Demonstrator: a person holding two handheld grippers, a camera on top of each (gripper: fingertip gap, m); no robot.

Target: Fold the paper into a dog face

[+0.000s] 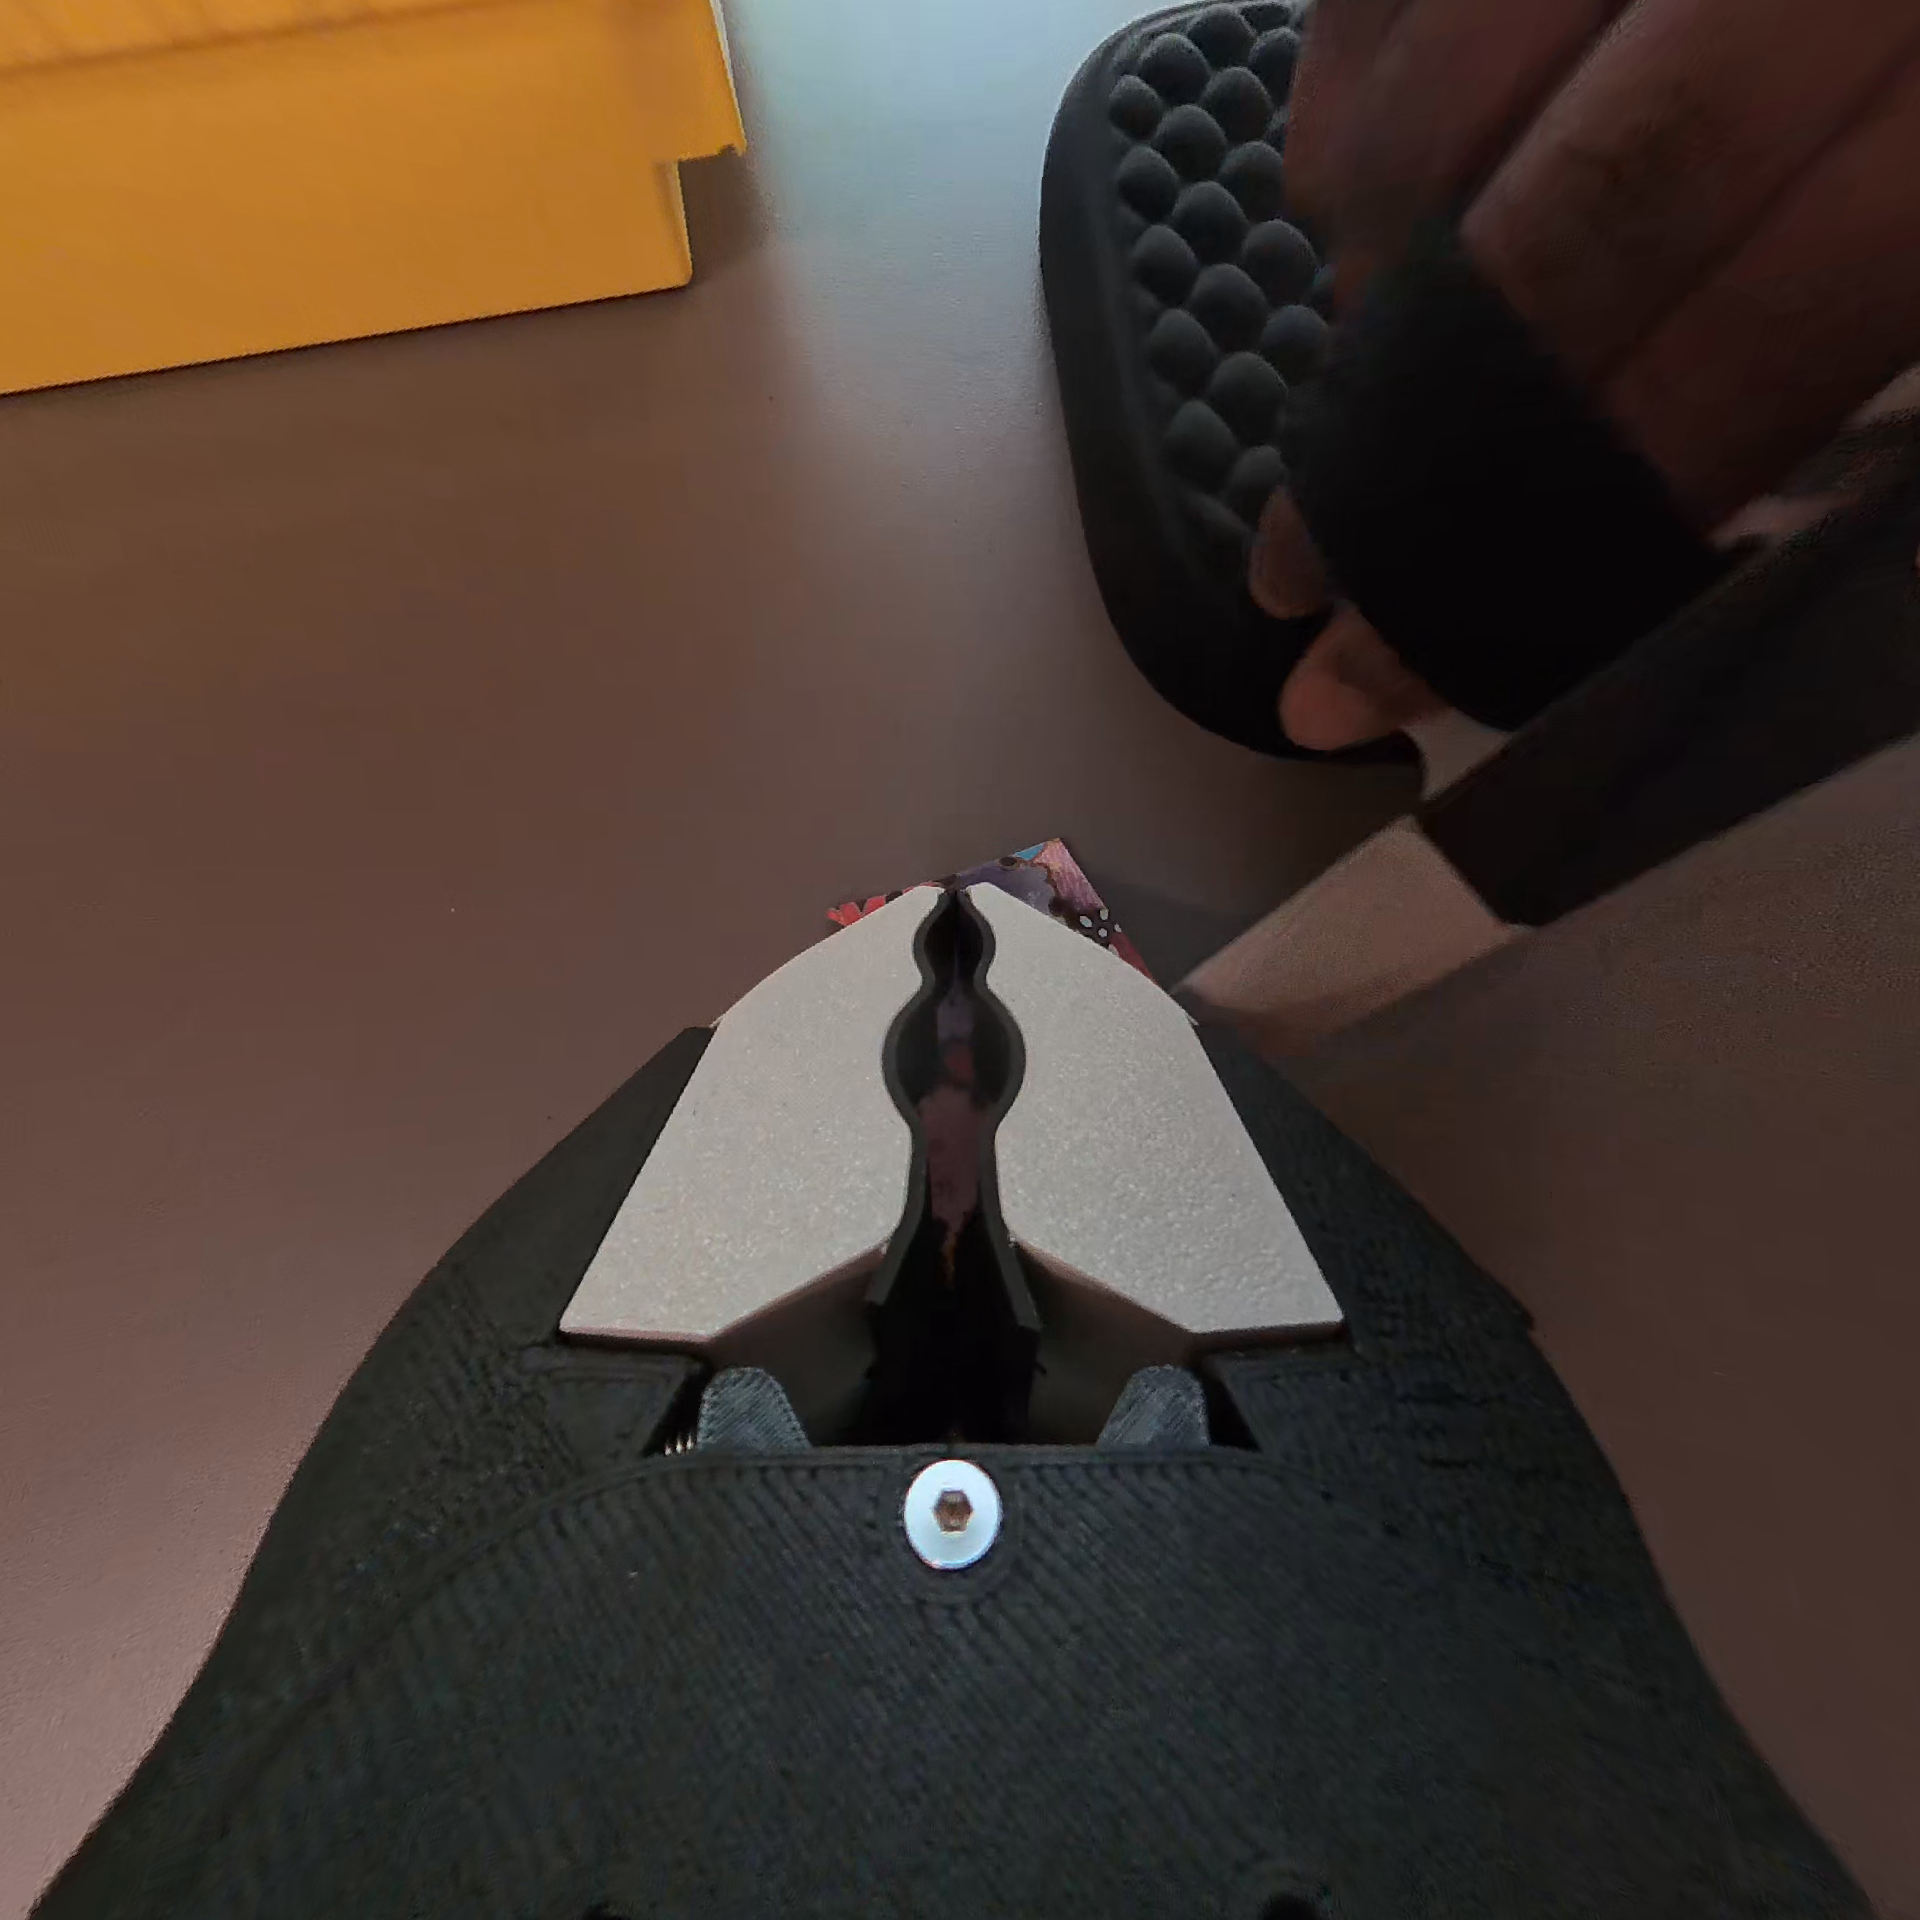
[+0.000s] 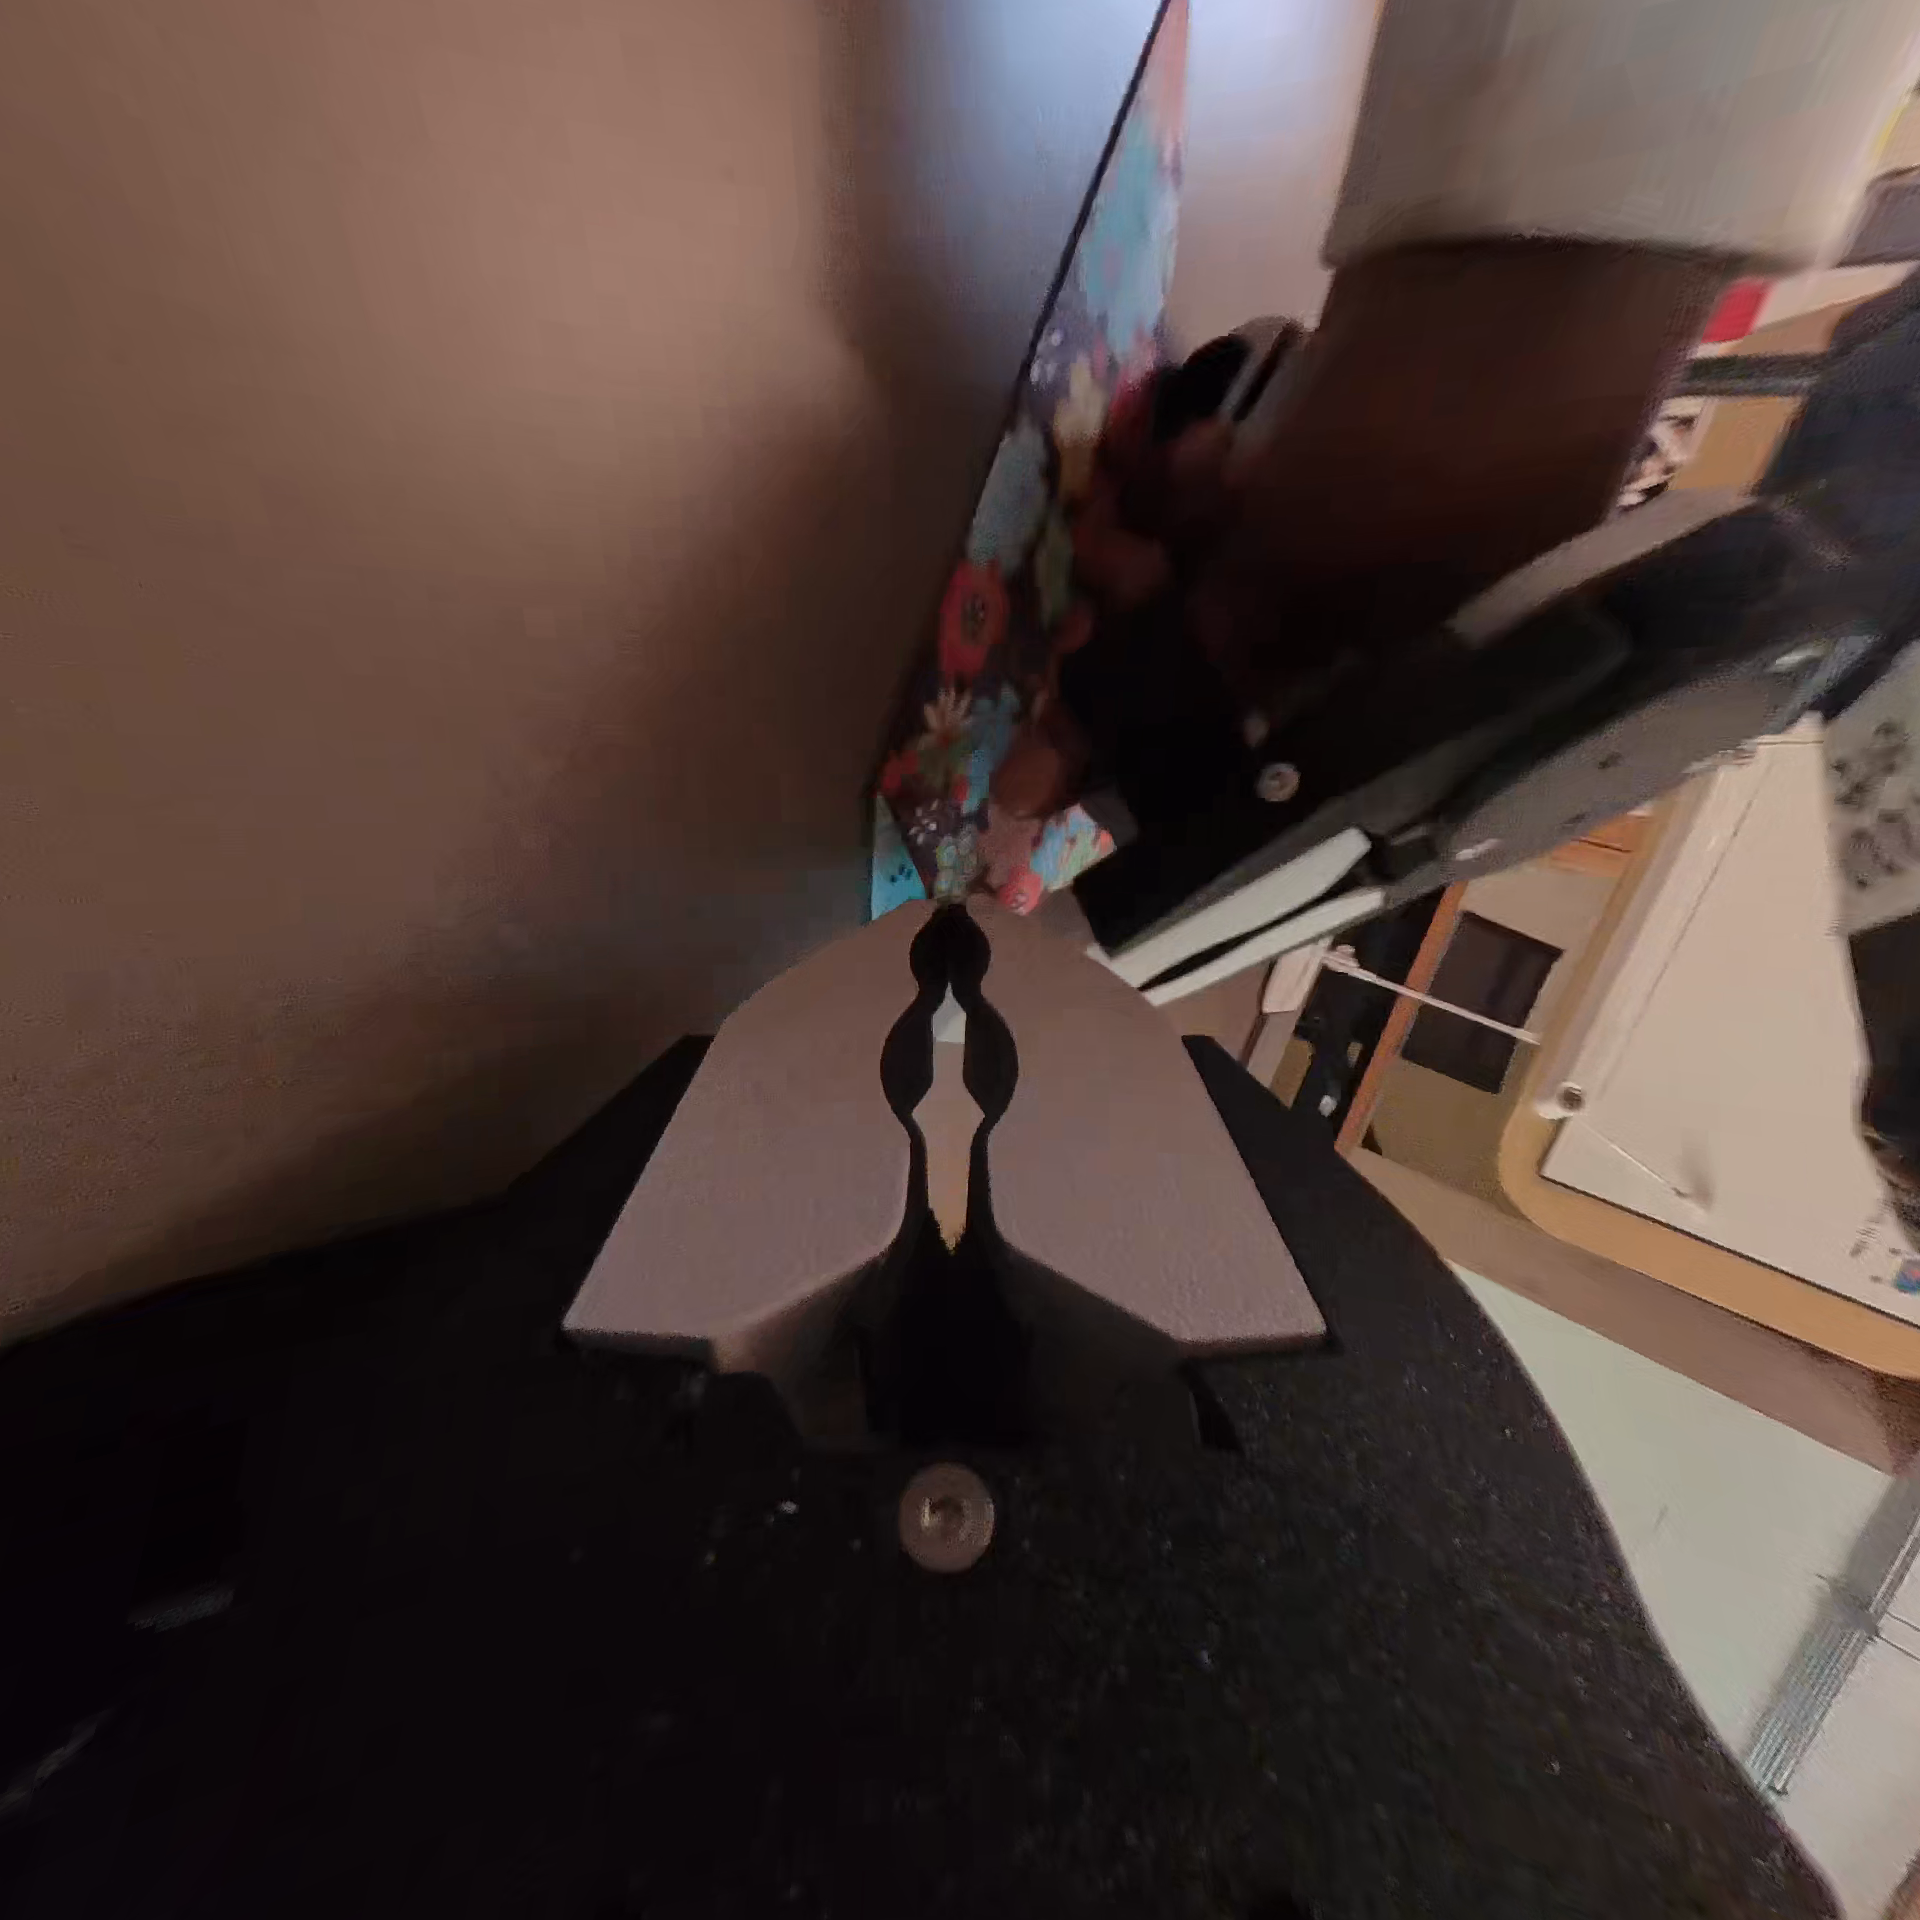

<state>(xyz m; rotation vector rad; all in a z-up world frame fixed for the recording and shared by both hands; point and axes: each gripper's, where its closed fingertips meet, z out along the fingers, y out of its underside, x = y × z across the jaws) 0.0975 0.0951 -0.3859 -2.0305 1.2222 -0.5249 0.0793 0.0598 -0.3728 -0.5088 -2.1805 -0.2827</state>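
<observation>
The floral patterned paper [image 1: 1049,883] lies on the brown table, mostly hidden under my left gripper [image 1: 954,896]. The left jaws are shut, with the tips over the paper. Paper shows through the gap below them, and I cannot tell if they pinch it. The right gripper's finger [image 1: 1340,940] reaches in from the right, close to the paper's right corner. In the right wrist view, my right gripper [image 2: 951,916] is shut on a corner of the paper [image 2: 992,644], which stretches away from its tips. The left gripper's fingers [image 2: 1236,920] sit against the paper's near end.
A yellow box [image 1: 312,177] stands at the far left. A black bumpy cushion [image 1: 1184,312] lies at the far right, partly behind the hand [image 1: 1507,416] holding the right gripper. The table's edge [image 2: 1621,1299] and the floor show at the right. Only a small space, under 4 cm, lies between the two pairs of fingers.
</observation>
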